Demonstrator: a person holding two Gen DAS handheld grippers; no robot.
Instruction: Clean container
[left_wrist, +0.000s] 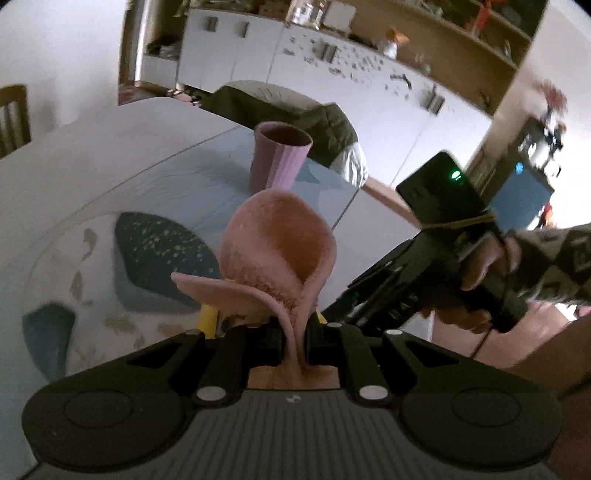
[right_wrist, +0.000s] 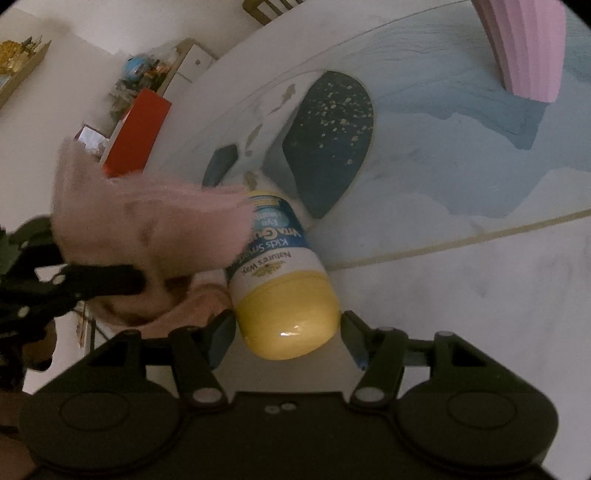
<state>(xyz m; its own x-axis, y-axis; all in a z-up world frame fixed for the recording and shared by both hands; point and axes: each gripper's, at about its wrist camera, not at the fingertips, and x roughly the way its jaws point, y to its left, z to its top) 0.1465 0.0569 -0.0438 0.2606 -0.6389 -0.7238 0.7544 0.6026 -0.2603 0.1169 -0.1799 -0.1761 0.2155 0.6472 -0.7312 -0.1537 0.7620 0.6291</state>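
Observation:
My left gripper (left_wrist: 293, 332) is shut on a fluffy pink cloth (left_wrist: 280, 251) that folds upward in front of the left wrist view. My right gripper (right_wrist: 288, 328) is shut on a white vitamin bottle (right_wrist: 275, 258) by its yellow cap (right_wrist: 288, 317), holding it above the table. In the right wrist view the pink cloth (right_wrist: 147, 225) and the left gripper's black fingers (right_wrist: 103, 280) come in from the left, and the cloth lies against the bottle's blue label. In the left wrist view, only a yellow sliver of the bottle (left_wrist: 207, 319) shows behind the cloth.
A ribbed pink cup (left_wrist: 279, 157) stands upright on a pale blue patterned mat (right_wrist: 443, 166) on the white table (right_wrist: 480, 288). A hand (left_wrist: 480, 280) holds the right gripper's handle. White cabinets (left_wrist: 332, 66), shelves and a chair (left_wrist: 13, 118) lie beyond.

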